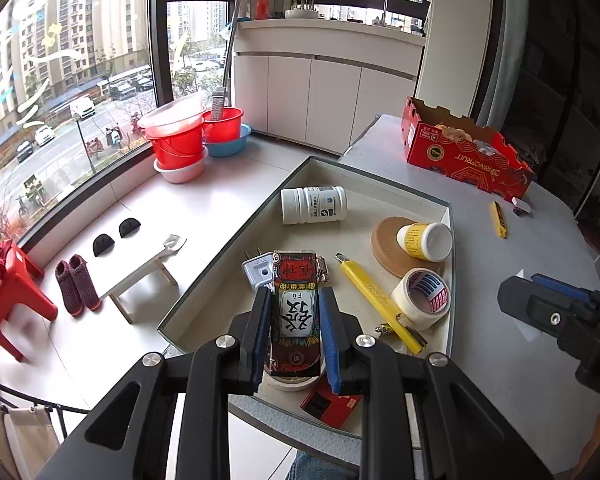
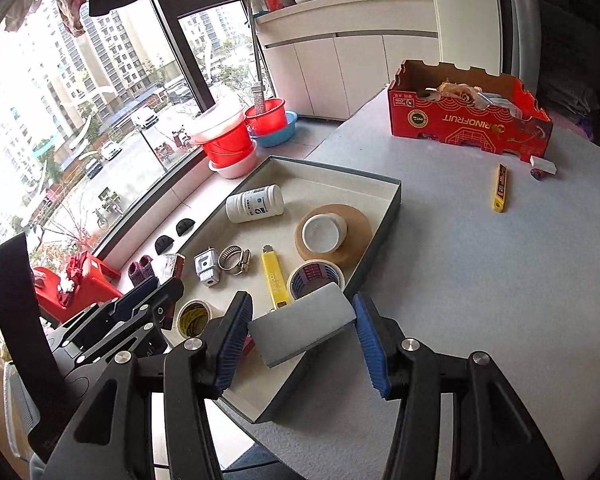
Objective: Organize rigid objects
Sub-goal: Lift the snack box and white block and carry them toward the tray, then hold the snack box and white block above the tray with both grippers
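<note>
Left wrist view: the left gripper (image 1: 294, 316) clamps a printed black-and-red card box (image 1: 296, 312) between its blue pads, held above the shallow grey tray (image 1: 448, 216), presumably to set it among the items gathered there. Open floor lies between the white pill bottle (image 1: 313, 205) and yellow utility knife (image 1: 380, 300).

Right wrist view: the right gripper (image 2: 300, 340) holds a flat grey block (image 2: 302, 330) tilted over the tray's near wall; the right pad seems slightly off it. Bare tray floor shows beneath it, and the grey table (image 2: 480, 280) is open rightward.
</note>
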Tool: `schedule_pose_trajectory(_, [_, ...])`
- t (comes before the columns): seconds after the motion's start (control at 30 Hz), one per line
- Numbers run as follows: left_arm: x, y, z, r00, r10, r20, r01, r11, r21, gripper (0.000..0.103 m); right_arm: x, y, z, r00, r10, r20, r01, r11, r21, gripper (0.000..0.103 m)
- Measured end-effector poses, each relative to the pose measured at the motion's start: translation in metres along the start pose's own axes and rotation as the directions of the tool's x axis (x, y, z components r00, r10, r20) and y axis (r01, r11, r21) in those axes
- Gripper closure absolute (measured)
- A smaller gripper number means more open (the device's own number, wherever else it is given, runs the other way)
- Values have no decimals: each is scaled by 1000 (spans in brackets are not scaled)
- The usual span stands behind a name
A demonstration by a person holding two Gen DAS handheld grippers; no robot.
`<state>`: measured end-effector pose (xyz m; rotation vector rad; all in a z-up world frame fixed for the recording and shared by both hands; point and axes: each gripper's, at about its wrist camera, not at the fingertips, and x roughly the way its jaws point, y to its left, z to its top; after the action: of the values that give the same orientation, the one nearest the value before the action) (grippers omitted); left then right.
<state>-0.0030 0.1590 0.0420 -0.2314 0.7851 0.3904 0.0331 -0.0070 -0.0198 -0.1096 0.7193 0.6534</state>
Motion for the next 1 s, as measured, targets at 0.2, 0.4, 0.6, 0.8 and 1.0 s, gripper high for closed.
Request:
schedule_pose_trajectory(0.2, [3,4,-1,1000,7,-7,-7,1000,-8,77,7,8,5,1000,4,-10,-4,1000,-22,50])
schedule_pose_trajectory(0.4, [6,6,-1,1000,8,-16,-8,1000,-10,77,10,11,9,1000,4,-15,-4,1000,-28,50])
schedule_pose_trajectory(0.6, [7,6,1,1000,4,-15,-4,1000,-9,77,15,14,15,1000,-5,-19,4,999,-45,50])
schedule_pose_trajectory(0.8, [5,9,14,1000,12,0,-12,1000,-13,77,17,14,30,1000,-1,0,1,999,-43,50])
schedule_pose_trajectory(1.0, [10,9,34,1000,17,15,-17,1000,-14,77,25,13,52,1000,-15,18,16,998,-55,50])
